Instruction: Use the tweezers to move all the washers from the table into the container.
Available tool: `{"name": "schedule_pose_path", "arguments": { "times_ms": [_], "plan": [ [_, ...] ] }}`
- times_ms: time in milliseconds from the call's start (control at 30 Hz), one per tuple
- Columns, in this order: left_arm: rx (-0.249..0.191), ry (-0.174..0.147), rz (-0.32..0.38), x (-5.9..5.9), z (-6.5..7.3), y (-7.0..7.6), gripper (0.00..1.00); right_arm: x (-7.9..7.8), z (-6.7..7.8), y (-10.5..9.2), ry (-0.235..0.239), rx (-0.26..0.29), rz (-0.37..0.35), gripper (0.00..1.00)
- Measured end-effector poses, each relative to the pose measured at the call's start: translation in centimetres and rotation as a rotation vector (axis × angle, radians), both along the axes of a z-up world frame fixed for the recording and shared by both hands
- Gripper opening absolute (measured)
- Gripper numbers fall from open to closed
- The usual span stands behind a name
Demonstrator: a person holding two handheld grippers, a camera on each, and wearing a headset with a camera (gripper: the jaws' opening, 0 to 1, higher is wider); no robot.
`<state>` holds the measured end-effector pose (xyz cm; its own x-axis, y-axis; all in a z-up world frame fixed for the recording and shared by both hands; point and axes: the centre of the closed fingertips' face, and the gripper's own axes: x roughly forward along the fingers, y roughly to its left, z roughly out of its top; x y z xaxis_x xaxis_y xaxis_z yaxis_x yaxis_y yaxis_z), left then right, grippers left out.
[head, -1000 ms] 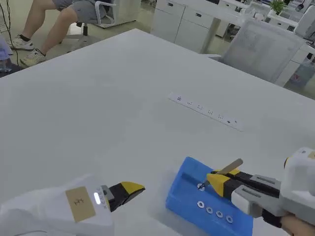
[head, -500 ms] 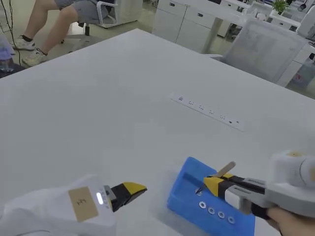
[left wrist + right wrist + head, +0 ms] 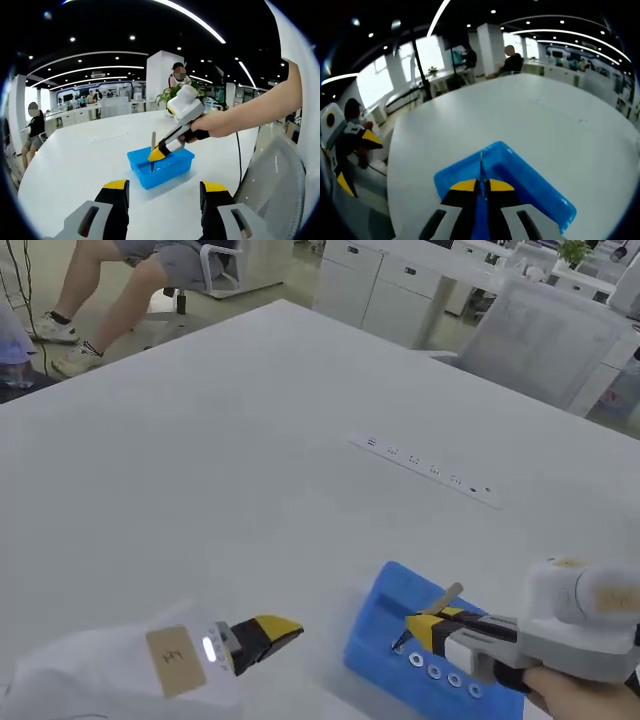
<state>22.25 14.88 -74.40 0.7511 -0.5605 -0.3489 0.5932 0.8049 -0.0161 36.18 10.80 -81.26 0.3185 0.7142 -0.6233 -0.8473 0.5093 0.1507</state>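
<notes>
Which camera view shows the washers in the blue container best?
The head view: a row of washers lies on the floor of the blue container. The left gripper view shows the container side-on, washers too small to tell. In the right gripper view, shut jaws cover much of its floor.

Hidden and unclear
container [image 3: 378,615] far end behind the right gripper [image 3: 412,625]; tweezers [image 3: 446,595] tip too small to tell its grip

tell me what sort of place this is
Most likely an open-plan office or shared workspace. The work sits on a big white table with a built-in socket strip, a mesh office chair and white cabinets stand behind it, and long ceiling light strips run overhead.
</notes>
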Motion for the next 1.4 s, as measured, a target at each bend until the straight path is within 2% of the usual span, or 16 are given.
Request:
{"name": "schedule_pose_path", "arguments": {
  "times_ms": [100,300,367,433,500,567,633,667,733,900,1033,1100,1133,1200,1333,1400],
  "plan": [
    [0.003,0.003,-0.003,0.0,-0.1,-0.1,0.56,0.1,0.0,-0.1,0.000,0.005,-0.002,0.03],
    [0.018,0.017,-0.020,-0.2,-0.5,-0.4,0.56,-0.5,0.4,0.2,-0.016,0.017,0.038,0.04],
    [0.018,0.024,-0.024,-0.2,-0.6,-0.4,0.56,-0.7,1.3,0.3,-0.041,0.032,0.047,0.04],
    [0.024,0.028,-0.030,-0.3,-0.7,-0.5,0.56,-0.7,2.6,0.0,-0.115,0.026,0.068,0.04],
    [0.047,0.026,-0.045,-0.4,-0.8,-0.8,0.56,-1.3,3.7,-0.3,-0.146,0.028,0.089,0.04],
    [0.051,0.037,-0.060,-0.6,-1.0,-1.1,0.56,-2.0,4.7,-0.9,-0.176,0.038,0.106,0.04],
    [0.052,0.046,-0.071,-0.7,-1.2,-1.2,0.56,-2.7,5.3,-1.4,-0.184,0.039,0.115,0.04],
    [0.042,0.052,-0.077,-0.7,-1.1,-1.4,0.56,-3.3,5.7,-1.8,-0.194,0.039,0.118,0.04],
    [-0.011,0.068,-0.081,-0.8,-0.8,-1.7,0.58,-4.2,6.1,-2.6,-0.205,0.038,0.128,0.04],
    [-0.027,0.119,-0.120,-1.2,-1.2,-2.3,0.55,-6.3,6.1,-4.1,-0.205,0.032,0.144,0.04],
    [-0.038,0.149,-0.189,-1.7,-1.1,-3.3,0.46,-8.1,5.3,-5.2,-0.177,0.032,0.157,0.04],
    [-0.030,0.159,-0.216,-1.7,-1.0,-3.7,0.43,-9.0,4.6,-5.6,-0.161,0.021,0.163,0.04],
    [-0.036,0.162,-0.227,-1.6,-0.9,-3.8,0.42,-9.4,4.2,-5.8,-0.155,0.010,0.171,0.04],
    [-0.076,0.171,-0.249,-1.3,-0.3,-4.4,0.39,-10.3,3.4,-6.2,-0.147,-0.022,0.194,0.04],
    [-0.216,0.201,-0.271,-0.4,1.4,-5.6,0.30,-12.0,2.0,-6.7,-0.135,-0.087,0.264,0.04],
    [-0.253,0.207,-0.291,0.0,1.8,-6.1,0.25,-12.9,1.6,-6.6,-0.134,-0.106,0.300,0.04]
  ]
}}
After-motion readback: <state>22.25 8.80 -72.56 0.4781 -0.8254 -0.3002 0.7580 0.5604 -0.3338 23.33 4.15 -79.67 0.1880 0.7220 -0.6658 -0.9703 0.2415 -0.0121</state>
